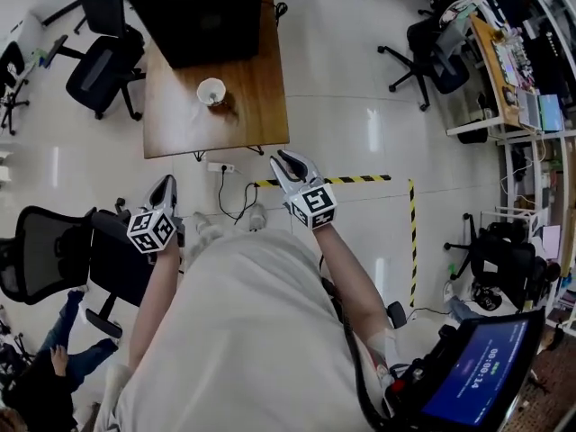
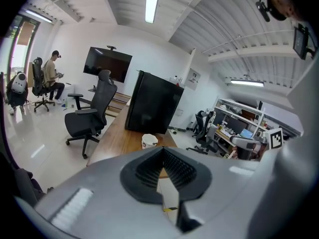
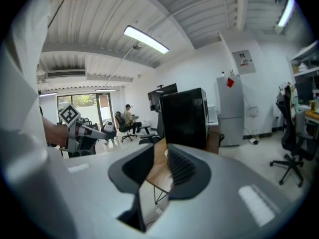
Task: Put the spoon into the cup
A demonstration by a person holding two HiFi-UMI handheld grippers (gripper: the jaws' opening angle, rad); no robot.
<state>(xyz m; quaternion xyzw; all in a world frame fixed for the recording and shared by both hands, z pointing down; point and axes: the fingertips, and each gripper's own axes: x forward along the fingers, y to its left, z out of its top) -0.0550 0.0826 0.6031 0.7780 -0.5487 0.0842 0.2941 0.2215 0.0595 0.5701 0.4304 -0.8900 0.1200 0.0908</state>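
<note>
A white cup (image 1: 211, 91) stands on the wooden table (image 1: 256, 106) ahead of me; in the left gripper view the cup (image 2: 149, 141) shows just beyond the jaws. I cannot make out a spoon in any view. My left gripper (image 1: 165, 185) is held over the floor short of the table's near edge, jaws together at the tips (image 2: 162, 149), nothing between them. My right gripper (image 1: 286, 160) hovers just off the table's near right corner. It is shut and empty (image 3: 162, 146), pointing toward the table.
A large black box (image 1: 202, 12) fills the far end of the table. Office chairs stand at the table's left (image 1: 103, 66), at the far right (image 1: 432, 57) and beside my left arm (image 1: 54, 250). Yellow-black tape (image 1: 360, 179) marks the floor. A screen (image 1: 481, 372) sits lower right.
</note>
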